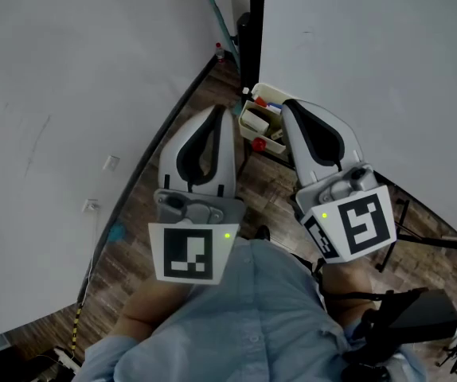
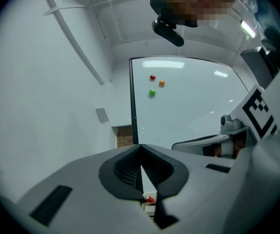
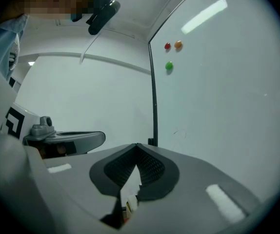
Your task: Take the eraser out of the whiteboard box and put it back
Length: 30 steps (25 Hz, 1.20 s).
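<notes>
Though dim, cream open-topped whiteboard box (image 1: 252, 124)

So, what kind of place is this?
Probably an office or classroom: a standing whiteboard with coloured magnets, a box with what look like pens beside it, and a wood floor.

Each handheld unit, the left gripper (image 1: 218, 110) and the right gripper (image 1: 289, 104), has 2 pale grey curved jaws lined with black ribbed pads (image 2: 123, 172). At the rear of each sits a white cube (image 1: 189, 253) with black square markers and 1 green indicator light (image 1: 227, 235). The person wears a light blue shirt (image 1: 244, 317).
</notes>
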{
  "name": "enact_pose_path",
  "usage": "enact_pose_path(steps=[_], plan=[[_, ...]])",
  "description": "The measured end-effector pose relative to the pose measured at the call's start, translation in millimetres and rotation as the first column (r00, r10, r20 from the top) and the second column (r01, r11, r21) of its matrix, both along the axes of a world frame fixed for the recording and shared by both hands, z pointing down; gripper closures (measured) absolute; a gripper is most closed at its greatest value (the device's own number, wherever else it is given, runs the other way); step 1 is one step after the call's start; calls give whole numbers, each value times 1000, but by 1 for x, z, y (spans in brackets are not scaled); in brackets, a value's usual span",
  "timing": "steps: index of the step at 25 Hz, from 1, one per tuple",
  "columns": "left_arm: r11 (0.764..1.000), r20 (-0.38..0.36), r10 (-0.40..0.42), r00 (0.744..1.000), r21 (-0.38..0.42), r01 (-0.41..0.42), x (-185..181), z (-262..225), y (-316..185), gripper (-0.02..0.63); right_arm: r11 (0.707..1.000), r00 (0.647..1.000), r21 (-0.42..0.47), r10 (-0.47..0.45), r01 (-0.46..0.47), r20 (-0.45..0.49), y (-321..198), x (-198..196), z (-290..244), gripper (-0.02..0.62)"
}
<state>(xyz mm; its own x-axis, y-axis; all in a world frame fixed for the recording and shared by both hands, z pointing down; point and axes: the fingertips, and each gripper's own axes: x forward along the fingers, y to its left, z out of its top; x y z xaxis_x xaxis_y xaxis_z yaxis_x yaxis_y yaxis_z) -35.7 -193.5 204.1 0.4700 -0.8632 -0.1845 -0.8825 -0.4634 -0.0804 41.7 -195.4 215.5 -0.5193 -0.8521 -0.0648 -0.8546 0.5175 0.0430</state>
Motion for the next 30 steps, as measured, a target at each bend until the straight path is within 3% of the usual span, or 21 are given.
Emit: enact_pose_path(steps=[30], plan=[[1000,0,-1,1000,11,1,-11,-3,7,601,999,999,29,-34,34,7,7,-16,-13,595]])
